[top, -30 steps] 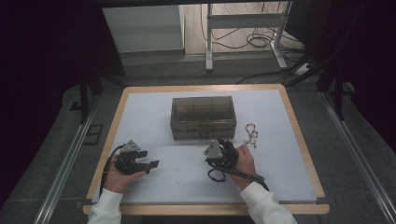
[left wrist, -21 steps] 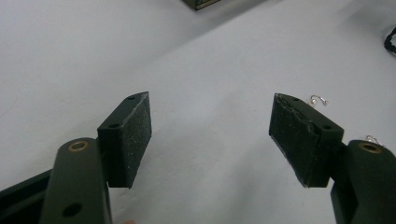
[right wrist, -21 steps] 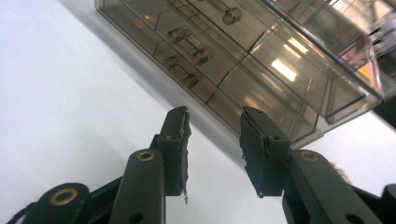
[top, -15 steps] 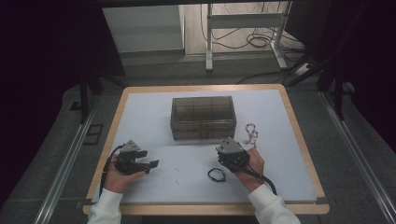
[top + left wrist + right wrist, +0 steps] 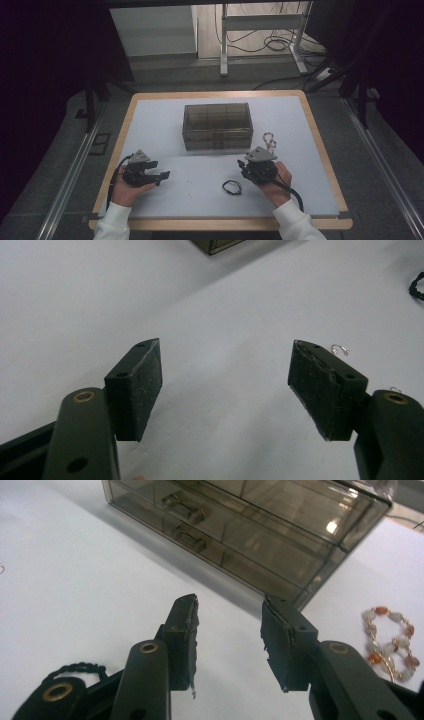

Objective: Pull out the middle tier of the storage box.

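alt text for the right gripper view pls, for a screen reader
The right gripper hangs open over a white table, nothing between its jaws. Ahead stands a smoky clear drawer box; a beaded bracelet lies at right, a black hair tie at lower left.

The white table [image 5: 165, 125] is evenly lit from above while the room around it falls into near black. The smoky plastic box [image 5: 260, 530] carries small glints and throws a soft shadow toward the camera. The beaded bracelet [image 5: 390, 635] looks slightly blurred.
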Demonstrator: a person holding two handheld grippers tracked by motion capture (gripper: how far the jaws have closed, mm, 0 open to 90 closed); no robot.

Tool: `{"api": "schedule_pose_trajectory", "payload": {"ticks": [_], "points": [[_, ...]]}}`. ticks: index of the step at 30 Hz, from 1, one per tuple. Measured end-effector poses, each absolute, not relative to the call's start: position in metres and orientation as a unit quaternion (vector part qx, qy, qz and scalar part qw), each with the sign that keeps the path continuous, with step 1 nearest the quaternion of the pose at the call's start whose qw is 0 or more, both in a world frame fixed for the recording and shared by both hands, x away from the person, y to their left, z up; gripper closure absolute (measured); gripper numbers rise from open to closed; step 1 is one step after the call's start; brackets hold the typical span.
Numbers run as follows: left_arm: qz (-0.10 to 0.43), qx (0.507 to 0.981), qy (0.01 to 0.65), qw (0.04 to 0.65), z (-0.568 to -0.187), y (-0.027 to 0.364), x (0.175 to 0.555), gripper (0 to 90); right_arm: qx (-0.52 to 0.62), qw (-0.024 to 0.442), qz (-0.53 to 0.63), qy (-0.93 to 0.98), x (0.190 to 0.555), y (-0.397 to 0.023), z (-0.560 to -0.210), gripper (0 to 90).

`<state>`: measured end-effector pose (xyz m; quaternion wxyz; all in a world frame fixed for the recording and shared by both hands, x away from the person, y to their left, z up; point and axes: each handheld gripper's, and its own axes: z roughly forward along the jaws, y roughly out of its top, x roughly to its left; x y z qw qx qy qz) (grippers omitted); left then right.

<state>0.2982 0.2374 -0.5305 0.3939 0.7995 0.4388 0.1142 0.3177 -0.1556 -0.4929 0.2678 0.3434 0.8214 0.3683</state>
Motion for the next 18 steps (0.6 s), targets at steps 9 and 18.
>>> {"api": "schedule_pose_trajectory", "payload": {"ticks": [9, 18], "points": [[0.119, 0.798, 0.437, 0.397, -0.529, 0.236, 0.298, 30.5, 0.364, 0.247, 0.378, 0.815, 0.319, -0.172, -0.494, 57.0], [0.127, 0.798, 0.431, 0.402, -0.525, 0.232, 0.298, 30.6, 0.377, 0.235, 0.386, 0.808, 0.322, -0.184, -0.492, 56.3]]}}
